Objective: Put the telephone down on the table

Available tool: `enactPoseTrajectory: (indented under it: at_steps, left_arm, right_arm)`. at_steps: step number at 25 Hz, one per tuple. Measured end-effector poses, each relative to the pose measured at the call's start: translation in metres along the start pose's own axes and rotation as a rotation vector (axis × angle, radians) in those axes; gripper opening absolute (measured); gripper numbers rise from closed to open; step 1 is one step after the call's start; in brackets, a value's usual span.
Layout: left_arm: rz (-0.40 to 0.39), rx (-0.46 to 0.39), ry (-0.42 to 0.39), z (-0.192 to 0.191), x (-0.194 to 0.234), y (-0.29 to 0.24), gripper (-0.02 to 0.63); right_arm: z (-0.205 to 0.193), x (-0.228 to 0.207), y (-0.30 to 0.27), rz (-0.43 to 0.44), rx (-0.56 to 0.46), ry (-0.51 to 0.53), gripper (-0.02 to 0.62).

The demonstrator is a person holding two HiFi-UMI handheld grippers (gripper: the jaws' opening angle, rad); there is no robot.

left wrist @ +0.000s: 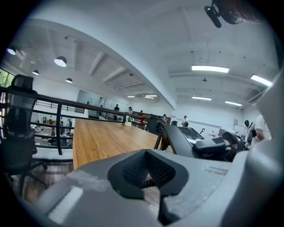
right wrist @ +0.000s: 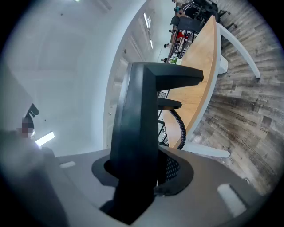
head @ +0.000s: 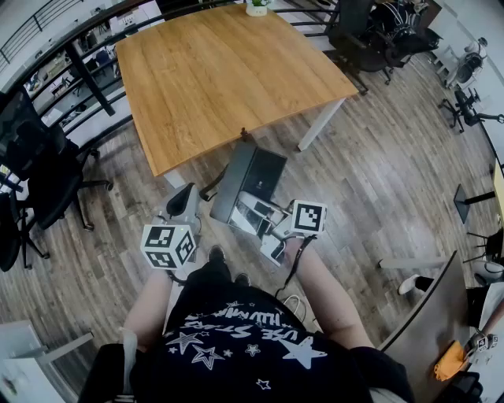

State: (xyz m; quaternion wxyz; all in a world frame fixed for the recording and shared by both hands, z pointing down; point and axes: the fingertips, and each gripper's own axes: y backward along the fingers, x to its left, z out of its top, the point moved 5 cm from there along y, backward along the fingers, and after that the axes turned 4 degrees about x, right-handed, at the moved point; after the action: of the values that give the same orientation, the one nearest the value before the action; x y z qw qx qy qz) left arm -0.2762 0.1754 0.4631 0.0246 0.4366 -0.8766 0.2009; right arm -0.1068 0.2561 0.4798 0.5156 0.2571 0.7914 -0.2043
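- At the far left we see a black office chair on the wood-plank floor.
- The left gripper has its dark pads drawn together with only a thin slit between them, and nothing sits in it. Its marker cube carries black-and-white square patterns, no lettering.
- The person's dark shirt has white stars and a line of white lettering that we cannot read from this angle.
- The wooden table lies ahead with most of its top bare. At its far edge stands a small potted plant.
- The telephone, a dark slab with a coiled cord, is off the table, in the air above the floor just short of the table's near edge. We can read no brand on it.
- The right gripper is clamped on the telephone's dark body. Its own cube also shows only square markers.
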Motion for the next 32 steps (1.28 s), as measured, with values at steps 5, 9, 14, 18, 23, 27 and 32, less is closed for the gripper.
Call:
enactPoseTrajectory:
  at_steps: [5, 9, 14, 18, 23, 27, 32]
  left_arm:
    - [-0.009, 0.006, -0.006, -0.004, -0.005, 0.006, 0.002]
    - [-0.003, -0.003, -0.009, -0.002, -0.005, 0.009, 0.002]
    - [-0.001, 0.000, -0.013, -0.008, -0.003, 0.017, 0.002]
    - [0.008, 0.003, -0.004, -0.011, -0.001, 0.025, 0.002]
    - [0.014, -0.001, -0.006, -0.013, -0.005, 0.036, 0.002]
    - [-0.004, -0.010, -0.036, -0.017, -0.012, 0.044, 0.002]
    - [-0.008, -0.009, -0.024, -0.024, -0.004, 0.039, 0.002]
  right_arm:
    - [-0.008, 0.005, 0.002, 0.012, -0.001, -0.003, 0.158]
    - [-0.011, 0.008, 0.002, 0.011, 0.003, 0.005, 0.158]
    - [-0.020, 0.007, 0.002, 0.010, -0.007, -0.010, 0.158]
    - [-0.026, 0.010, 0.002, 0.007, -0.004, -0.019, 0.158]
    - [-0.030, 0.018, 0.005, 0.009, 0.005, 0.017, 0.158]
    - [-0.038, 0.019, 0.009, 0.011, 0.006, -0.001, 0.158]
    - [-0.039, 0.006, 0.006, -0.009, 0.012, -0.021, 0.158]
